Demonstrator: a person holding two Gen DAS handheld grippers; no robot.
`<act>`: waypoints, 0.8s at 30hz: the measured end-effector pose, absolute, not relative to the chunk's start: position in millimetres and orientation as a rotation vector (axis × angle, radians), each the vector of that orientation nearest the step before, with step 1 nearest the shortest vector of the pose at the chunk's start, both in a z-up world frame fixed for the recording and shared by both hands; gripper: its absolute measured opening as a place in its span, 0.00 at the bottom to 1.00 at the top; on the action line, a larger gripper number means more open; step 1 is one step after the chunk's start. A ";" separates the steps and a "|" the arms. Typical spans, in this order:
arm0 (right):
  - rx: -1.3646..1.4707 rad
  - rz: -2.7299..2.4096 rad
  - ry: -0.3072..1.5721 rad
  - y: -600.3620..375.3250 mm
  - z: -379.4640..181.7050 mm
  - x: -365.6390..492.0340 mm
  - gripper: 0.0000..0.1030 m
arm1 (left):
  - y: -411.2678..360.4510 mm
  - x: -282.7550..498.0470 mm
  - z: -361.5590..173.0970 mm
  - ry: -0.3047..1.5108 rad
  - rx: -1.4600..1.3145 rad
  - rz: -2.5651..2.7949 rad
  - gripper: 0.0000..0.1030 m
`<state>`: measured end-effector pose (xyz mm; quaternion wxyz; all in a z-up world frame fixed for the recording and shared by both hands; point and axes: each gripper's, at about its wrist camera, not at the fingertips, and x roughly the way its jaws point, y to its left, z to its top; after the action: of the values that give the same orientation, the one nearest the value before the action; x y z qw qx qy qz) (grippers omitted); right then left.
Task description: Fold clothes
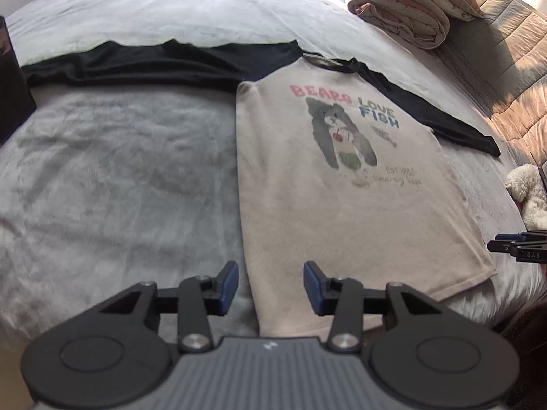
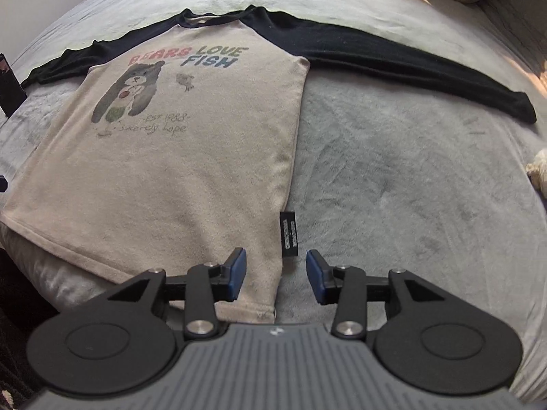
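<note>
A cream shirt (image 1: 342, 205) with long black sleeves and a bear print lies flat, face up, on the bed, both sleeves spread out sideways. My left gripper (image 1: 270, 287) hovers open over the shirt's lower left corner, its blue pads apart with nothing pinched. The same shirt (image 2: 171, 177) fills the right wrist view. My right gripper (image 2: 276, 275) is open above the shirt's lower right hem corner, close to a small black side label (image 2: 289, 234). The tips of the right gripper (image 1: 512, 244) show at the right edge of the left wrist view.
A grey plush blanket (image 1: 119, 171) covers the bed. A folded quilt (image 1: 403, 7) sits at the far right on a brown quilted cover (image 1: 506, 68). A white plush toy (image 1: 528, 194) lies at the right edge, a dark object (image 1: 10, 78) at the left edge.
</note>
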<state>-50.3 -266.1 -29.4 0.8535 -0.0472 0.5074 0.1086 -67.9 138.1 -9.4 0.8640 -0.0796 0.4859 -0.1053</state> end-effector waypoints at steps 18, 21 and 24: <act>-0.142 0.293 0.758 -183.3 -54.9 65.2 0.51 | 52.5 69.7 -44.3 0.680 -0.009 -0.273 0.51; -0.129 0.283 0.730 -187.4 -66.7 79.7 0.52 | 56.7 80.7 -58.1 0.676 -0.011 -0.224 0.54; -0.075 0.262 0.695 -201.3 -78.3 83.1 0.66 | 60.7 88.6 -71.9 0.682 0.008 -0.179 0.56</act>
<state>83.1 -201.3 -78.3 0.9312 -0.0368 0.3393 0.1280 88.6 60.7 -71.9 0.9385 0.0040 0.3338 -0.0879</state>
